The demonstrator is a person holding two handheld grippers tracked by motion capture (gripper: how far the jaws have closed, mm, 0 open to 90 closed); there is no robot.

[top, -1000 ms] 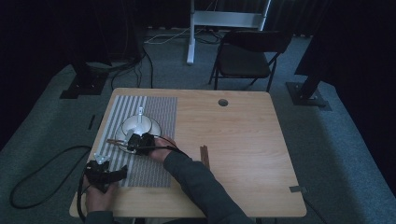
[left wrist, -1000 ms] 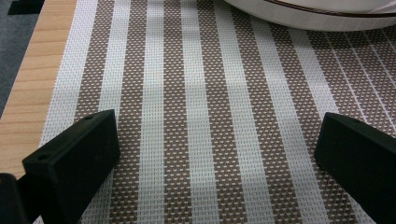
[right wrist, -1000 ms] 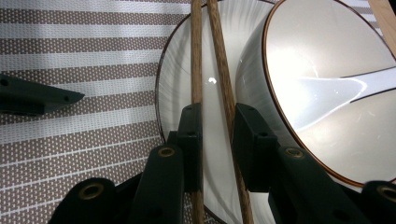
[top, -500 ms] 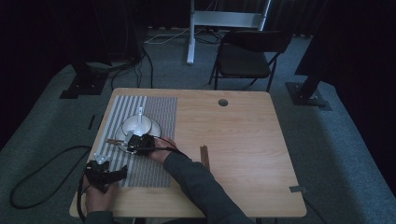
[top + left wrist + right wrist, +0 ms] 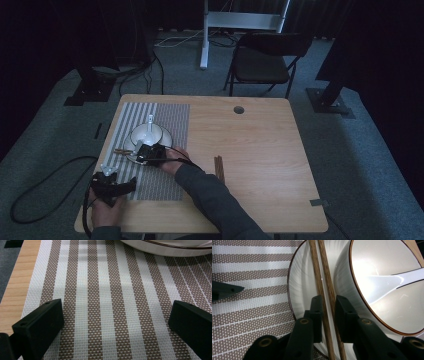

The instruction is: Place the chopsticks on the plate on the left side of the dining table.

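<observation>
Striped placemat, two slim brown chopsticks (wooden, parallel)

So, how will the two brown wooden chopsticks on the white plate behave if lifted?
The two brown wooden chopsticks look thin, straight and stiff, so probably light and rigid. Round and lying loose across the glossy white plate, they may roll or slide apart. The right gripper has been closing its jaws around both, which should keep them together.
</observation>
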